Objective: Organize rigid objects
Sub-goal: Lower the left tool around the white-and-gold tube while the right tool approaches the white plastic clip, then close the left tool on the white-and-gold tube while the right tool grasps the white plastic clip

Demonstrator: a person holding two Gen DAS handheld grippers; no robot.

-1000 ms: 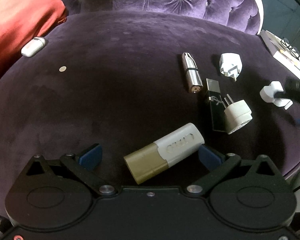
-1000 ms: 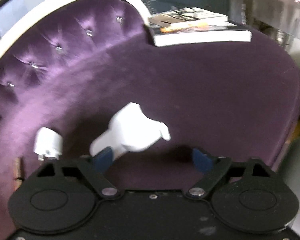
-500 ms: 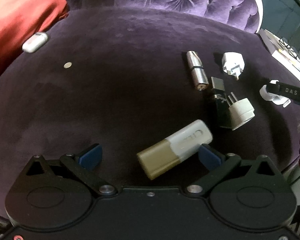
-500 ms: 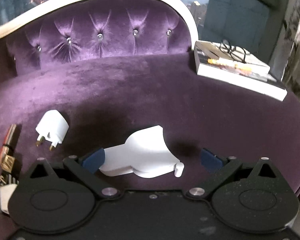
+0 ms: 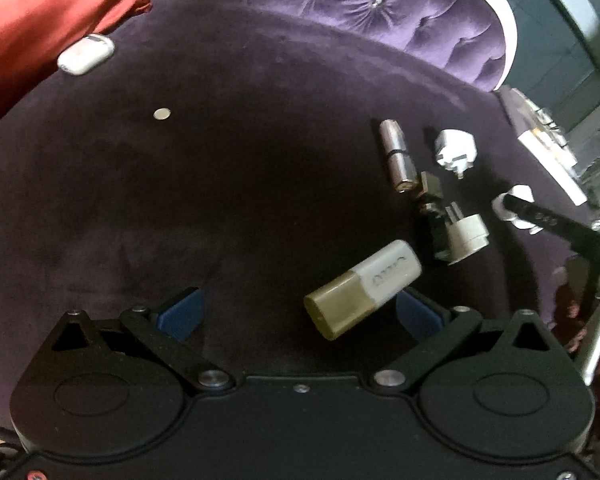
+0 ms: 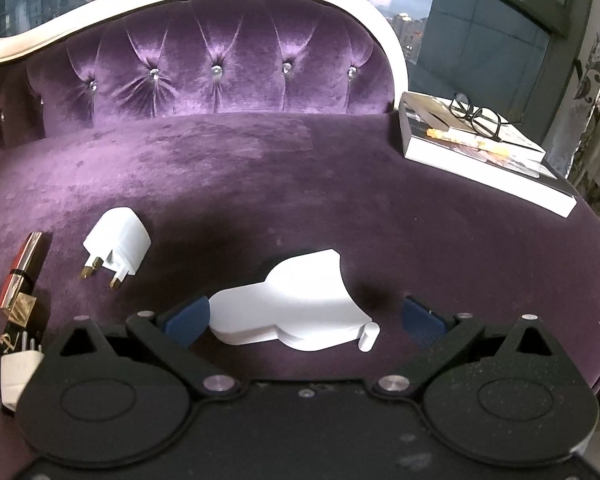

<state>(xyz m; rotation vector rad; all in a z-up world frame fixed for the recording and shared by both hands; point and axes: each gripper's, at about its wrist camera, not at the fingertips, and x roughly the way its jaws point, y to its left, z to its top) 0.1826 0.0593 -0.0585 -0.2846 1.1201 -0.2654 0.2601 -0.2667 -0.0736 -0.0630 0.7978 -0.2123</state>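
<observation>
A gold and white case (image 5: pixel 362 290) lies on the purple velvet seat (image 5: pixel 240 168), just ahead of my open left gripper (image 5: pixel 298 312), near its right finger. Behind it lie a silver lipstick (image 5: pixel 397 155), a black and gold bottle (image 5: pixel 434 208), a round white plug (image 5: pixel 466 238) and a white adapter (image 5: pixel 456 152). My open right gripper (image 6: pixel 304 318) straddles a white plastic piece (image 6: pixel 296 308) that lies on the seat, its left finger close to it. The white adapter (image 6: pixel 118 242) and lipstick (image 6: pixel 24 272) lie left in the right wrist view.
A red cushion (image 5: pixel 48 8) and a white earbud case (image 5: pixel 86 54) lie at the far left, with a small coin (image 5: pixel 161 113) on the seat. A book (image 6: pixel 484 156) with glasses (image 6: pixel 476 116) on it lies at the seat's right edge. The tufted backrest (image 6: pixel 228 68) rises behind.
The left gripper has shifted left, so the gold and white case now lies toward its right finger. The right gripper has swung round and settled around the white plastic piece.
</observation>
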